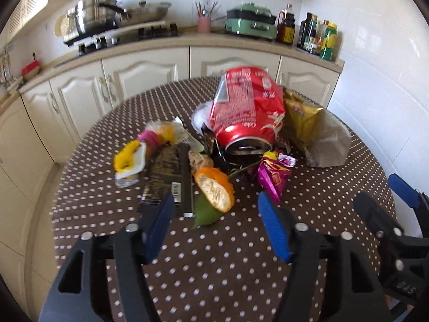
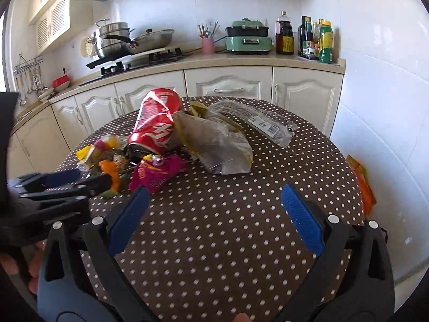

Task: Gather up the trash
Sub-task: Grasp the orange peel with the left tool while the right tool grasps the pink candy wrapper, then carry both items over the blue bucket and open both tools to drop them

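can axis: crushed red cola can (image 1: 245,112) lies on its side mid-pile, long axis running away from the cameras, concave base end toward them, top end toward the cabinets
can look: dented, white lettering, blurred in left wrist view, sharper in right wrist view (image 2: 155,124)
pile location: centre of the polka-dot surface (image 1: 214,263), all items touching or overlapping
pile items: orange peel (image 1: 214,191) nearest left tongs, pith side up, on a green leaf (image 1: 206,213); dark bar wrapper (image 1: 169,179) just left of it, long axis front-to-back, barcode end near; magenta wrapper (image 1: 273,173) right of the peel; gold snack bag (image 1: 300,118) and grey-clear plastic bag (image 1: 327,145) right of the can; yellow/pink wrappers (image 1: 134,155) at left
left tongs (image 1: 217,221): released, jaws apart, nothing between, just short of peel and bar wrapper
right tongs (image 2: 214,214): released, wide apart, over bare cloth
right view only: flat clear label bag (image 2: 270,126) behind the pile; orange packet (image 2: 363,185) off the surface's right edge
left view only: green leaf, barcode
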### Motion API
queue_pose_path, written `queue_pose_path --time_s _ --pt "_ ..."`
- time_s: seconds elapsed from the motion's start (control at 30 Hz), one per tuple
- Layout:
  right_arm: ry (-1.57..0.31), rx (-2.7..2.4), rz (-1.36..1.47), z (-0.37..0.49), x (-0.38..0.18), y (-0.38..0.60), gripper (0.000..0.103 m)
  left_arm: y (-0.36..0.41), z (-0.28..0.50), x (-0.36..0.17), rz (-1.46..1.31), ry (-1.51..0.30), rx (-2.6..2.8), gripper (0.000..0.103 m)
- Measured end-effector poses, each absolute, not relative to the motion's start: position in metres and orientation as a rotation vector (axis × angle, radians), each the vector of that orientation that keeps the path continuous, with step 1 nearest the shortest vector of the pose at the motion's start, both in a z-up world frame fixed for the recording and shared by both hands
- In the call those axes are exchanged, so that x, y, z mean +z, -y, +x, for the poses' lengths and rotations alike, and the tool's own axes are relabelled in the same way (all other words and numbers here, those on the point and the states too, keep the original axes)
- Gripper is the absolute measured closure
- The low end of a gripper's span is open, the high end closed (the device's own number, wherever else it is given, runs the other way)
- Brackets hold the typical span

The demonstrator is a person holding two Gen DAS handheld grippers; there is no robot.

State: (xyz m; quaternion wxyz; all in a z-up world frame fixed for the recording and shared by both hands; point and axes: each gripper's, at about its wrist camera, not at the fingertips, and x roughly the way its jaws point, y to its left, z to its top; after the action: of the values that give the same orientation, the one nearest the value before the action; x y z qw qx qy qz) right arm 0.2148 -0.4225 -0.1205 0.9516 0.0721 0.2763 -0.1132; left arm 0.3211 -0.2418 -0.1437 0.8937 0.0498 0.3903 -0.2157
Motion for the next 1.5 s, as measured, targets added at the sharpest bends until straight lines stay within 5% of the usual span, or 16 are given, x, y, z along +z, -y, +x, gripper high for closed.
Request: queue_pose_path --time_s 0.1,0.17,0.67,0.7,0.77,0.83,1.5 --pt "-0.581 -0.228 0.145 0.224 -0.124 0.427 0.006 0.245 0.336 -0.153 0.080 -0.843 -0.456 0.062" --pt "-0.600 -0.212 0.157 0.232 -0.128 0.429 0.006 0.245 0.344 -0.158 0.051 -0.874 -0.484 0.085" --pt "-0.764 -0.075 0.152 0.295 -0.135 0.385 0.007 0.164 0.303 -0.128 -0.098 -0.776 -0.439 0.087" --pt "-0.783 -0.086 0.139 0.299 -0.138 0.383 0.010 0.162 0.302 -0.127 -0.099 -0.773 -0.438 0.087" --pt "-0.828 -0.112 0.120 0.305 -0.146 0.381 0.042 0.154 0.300 -0.124 -0.114 -0.770 -0.449 0.087" --pt "-0.861 -0.101 0.142 0.303 -0.152 0.384 0.056 0.148 0.296 -0.123 -0.131 -0.763 -0.464 0.087" --pt "-0.652 0.137 0.093 0.239 -0.102 0.261 0.058 0.005 0.255 -0.108 -0.379 -0.677 -0.504 0.087"
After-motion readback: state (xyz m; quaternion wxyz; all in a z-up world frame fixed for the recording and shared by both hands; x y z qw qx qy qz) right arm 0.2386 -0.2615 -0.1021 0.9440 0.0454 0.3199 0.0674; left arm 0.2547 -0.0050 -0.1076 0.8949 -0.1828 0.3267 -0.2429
